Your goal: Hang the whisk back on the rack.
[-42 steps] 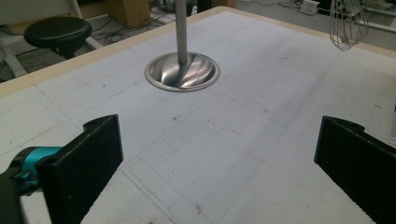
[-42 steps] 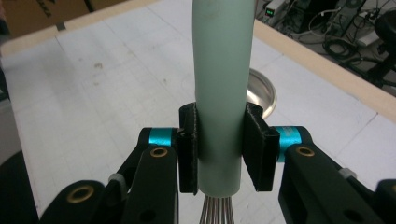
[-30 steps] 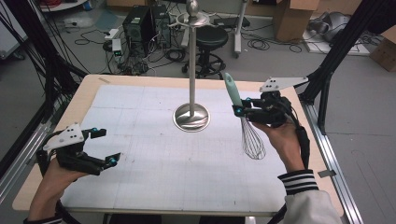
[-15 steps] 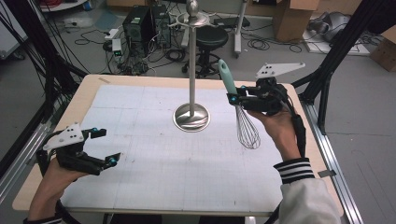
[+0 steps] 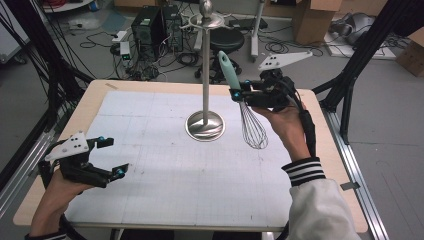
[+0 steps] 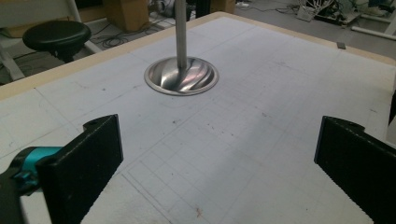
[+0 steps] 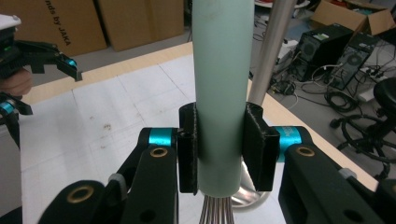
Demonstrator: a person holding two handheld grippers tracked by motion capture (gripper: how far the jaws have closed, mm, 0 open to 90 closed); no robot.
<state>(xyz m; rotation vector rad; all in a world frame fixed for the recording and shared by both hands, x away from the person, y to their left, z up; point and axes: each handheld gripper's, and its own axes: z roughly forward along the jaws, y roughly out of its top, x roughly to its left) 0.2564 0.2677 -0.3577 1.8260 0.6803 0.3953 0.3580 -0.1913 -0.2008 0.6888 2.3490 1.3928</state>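
A whisk [image 5: 250,120] with a pale green handle [image 7: 223,84] and steel wires hangs in the air to the right of a steel stand [image 5: 205,75]. My right gripper [image 5: 236,94] is shut on the handle, wires pointing down above the mat. In the right gripper view both black pads [image 7: 259,144] press the handle's lower end. The stand's round base [image 6: 181,77] sits on the mat's far middle, its pole topped by hooks and a knob [image 5: 206,7]. My left gripper [image 5: 111,157] rests open at the near left edge, nothing between its jaws.
The white gridded mat [image 5: 165,175] covers the wooden table [image 5: 325,145]. Beyond the far edge stand a black stool [image 5: 231,40], computer cases [image 5: 150,22] and cables on the floor. Cardboard boxes [image 5: 312,17] lie at the back right.
My right gripper has lifted the whisk higher and carried it left and farther back, closer to the stand's pole. The left gripper has stayed where it was.
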